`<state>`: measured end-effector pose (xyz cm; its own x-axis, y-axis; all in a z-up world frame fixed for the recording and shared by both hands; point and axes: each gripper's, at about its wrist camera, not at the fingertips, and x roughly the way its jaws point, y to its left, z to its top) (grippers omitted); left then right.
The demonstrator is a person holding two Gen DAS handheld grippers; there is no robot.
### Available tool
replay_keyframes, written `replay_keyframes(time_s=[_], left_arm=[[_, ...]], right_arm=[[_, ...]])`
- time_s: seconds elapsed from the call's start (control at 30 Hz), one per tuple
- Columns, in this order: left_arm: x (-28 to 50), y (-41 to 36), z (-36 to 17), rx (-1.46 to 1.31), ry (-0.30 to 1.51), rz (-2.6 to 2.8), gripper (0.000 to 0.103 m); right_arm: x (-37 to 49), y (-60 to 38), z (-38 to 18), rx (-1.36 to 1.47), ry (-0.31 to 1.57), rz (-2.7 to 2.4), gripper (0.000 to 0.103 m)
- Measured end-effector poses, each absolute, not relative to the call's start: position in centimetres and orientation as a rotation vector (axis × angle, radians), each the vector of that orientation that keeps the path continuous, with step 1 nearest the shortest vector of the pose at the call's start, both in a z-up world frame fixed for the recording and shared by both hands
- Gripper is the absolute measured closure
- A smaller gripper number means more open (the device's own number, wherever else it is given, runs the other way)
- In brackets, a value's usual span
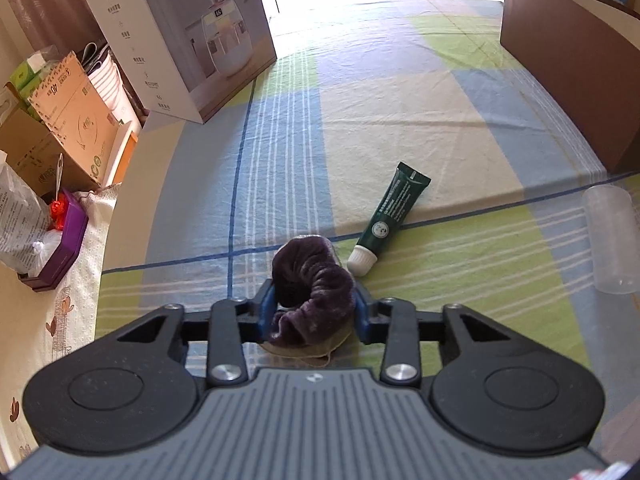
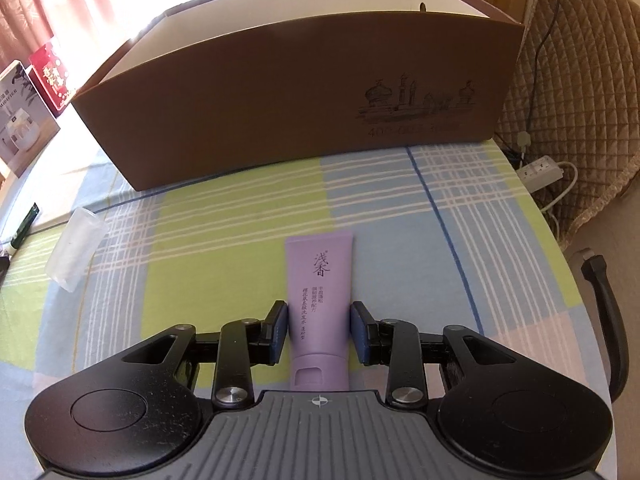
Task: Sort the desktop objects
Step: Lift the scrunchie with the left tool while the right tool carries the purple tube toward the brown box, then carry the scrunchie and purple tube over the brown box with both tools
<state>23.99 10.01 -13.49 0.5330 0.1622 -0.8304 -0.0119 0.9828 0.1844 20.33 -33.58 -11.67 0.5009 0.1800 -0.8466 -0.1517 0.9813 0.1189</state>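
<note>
Here, your left gripper (image 1: 314, 312) pinches the purple velvet scrunchie (image 1: 310, 292) low over the checked tablecloth (image 1: 400, 100); lift it straight. Your right gripper (image 2: 319, 334), jaws apart, straddles the lilac tube (image 2: 319, 296) lying before the brown box (image 2: 280, 100); squeeze mid-body, evenly.

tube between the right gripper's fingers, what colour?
Lilac tube with dark purple print; clearest in the right wrist view.

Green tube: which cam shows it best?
Left wrist. The green tube lies whole on the checked cloth, white cap and label visible, just beyond the purple scrunchie. Right wrist catches only a dark sliver at its left edge.
</note>
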Motion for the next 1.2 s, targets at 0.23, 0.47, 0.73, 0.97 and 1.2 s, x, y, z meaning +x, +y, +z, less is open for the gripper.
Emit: replay_keyframes(time_s=[0.23, 0.47, 0.73, 0.97, 1.2], left_arm=[[22.0, 8.6, -12.8, 0.175, 1.027, 0.095, 0.086], [18.2, 3.7, -12.1, 0.161, 1.055, 0.001, 0.087], [15.2, -3.6, -11.1, 0.148, 1.073, -0.157, 0.087], [14.2, -9.4, -9.6, 0.148, 1.037, -0.261, 0.087], [15.0, -13.3, -6.8, 0.118, 0.977, -0.300, 0.087]], right_arm=[[20.8, -33.3, -12.2, -0.005, 1.004, 0.236, 0.073], [20.8, -32.9, -12.4, -0.090, 0.985, 0.273, 0.072], [20.9, -32.5, -12.8, -0.178, 0.976, 0.323, 0.072], [20.7, -33.3, -12.4, -0.176, 1.009, 0.383, 0.073], [19.8, -35.6, -10.6, -0.081, 1.024, 0.460, 0.073]])
